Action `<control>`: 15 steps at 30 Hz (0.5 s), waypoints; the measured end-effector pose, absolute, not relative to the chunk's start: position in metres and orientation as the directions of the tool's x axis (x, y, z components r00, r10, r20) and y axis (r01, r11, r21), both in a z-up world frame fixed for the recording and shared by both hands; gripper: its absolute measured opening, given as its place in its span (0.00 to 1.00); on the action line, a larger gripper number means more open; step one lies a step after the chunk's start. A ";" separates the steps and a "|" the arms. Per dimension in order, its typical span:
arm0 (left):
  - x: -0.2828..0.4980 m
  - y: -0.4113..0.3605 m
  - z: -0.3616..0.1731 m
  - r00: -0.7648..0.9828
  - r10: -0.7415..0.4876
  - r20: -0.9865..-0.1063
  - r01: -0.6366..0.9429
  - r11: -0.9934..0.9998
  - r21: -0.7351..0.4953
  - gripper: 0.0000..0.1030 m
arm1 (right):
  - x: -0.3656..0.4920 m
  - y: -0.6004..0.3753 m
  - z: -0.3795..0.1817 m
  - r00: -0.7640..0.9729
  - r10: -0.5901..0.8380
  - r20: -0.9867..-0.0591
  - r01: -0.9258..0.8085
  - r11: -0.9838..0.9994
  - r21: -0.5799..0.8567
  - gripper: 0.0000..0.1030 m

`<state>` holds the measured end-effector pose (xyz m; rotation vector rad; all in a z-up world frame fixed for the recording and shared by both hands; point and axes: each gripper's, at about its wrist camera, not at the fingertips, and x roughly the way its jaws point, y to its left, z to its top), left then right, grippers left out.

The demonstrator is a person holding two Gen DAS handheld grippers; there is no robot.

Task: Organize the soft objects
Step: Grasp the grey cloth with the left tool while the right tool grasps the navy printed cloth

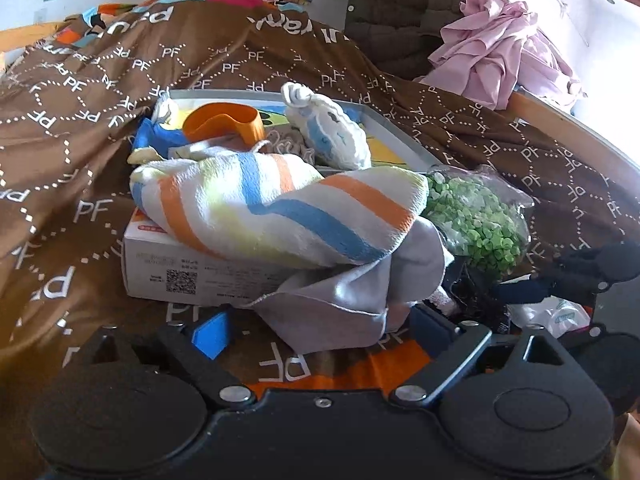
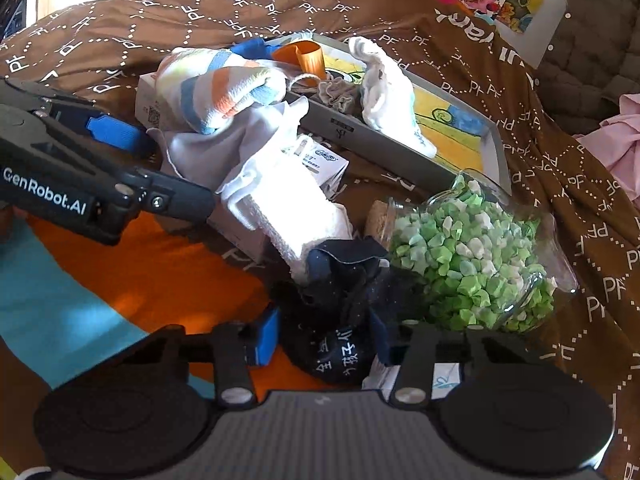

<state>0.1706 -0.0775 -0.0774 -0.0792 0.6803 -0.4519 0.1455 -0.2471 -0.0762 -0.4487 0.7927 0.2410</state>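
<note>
A striped towel (image 1: 276, 208) lies over a white box (image 1: 188, 268) with a pale grey cloth (image 1: 352, 292) hanging below it. My left gripper (image 1: 320, 328) is open around the grey cloth's lower edge; it also shows in the right wrist view (image 2: 156, 168). A white plush toy (image 1: 332, 132) lies in a grey tray (image 1: 404, 136). My right gripper (image 2: 328, 340) is open around a dark navy cloth pouch (image 2: 340, 356). A white folded towel (image 2: 288, 216) lies just beyond the pouch.
A glass jar of green paper stars (image 2: 472, 264) lies on its side right of the pouch. An orange ribbon loop (image 1: 224, 120) and a small beige cloth (image 2: 336, 94) sit in the tray. A pink garment (image 1: 508, 44) lies far right on the brown bedspread (image 1: 80, 120).
</note>
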 end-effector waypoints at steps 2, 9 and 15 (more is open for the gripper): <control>0.170 -0.078 -0.077 0.685 -0.429 -0.589 0.381 0.900 -0.212 0.87 | 0.146 -0.249 -0.076 0.679 0.041 -0.733 -0.364 0.886 -0.288 0.43; 0.171 -0.079 -0.077 0.672 -0.448 -0.589 0.396 0.890 -0.225 0.69 | 0.149 -0.254 -0.075 0.670 0.047 -0.741 -0.339 0.907 -0.249 0.39; 0.175 -0.073 -0.079 0.647 -0.476 -0.596 0.377 0.879 -0.293 0.47 | 0.150 -0.254 -0.075 0.668 0.048 -0.743 -0.325 0.916 -0.233 0.38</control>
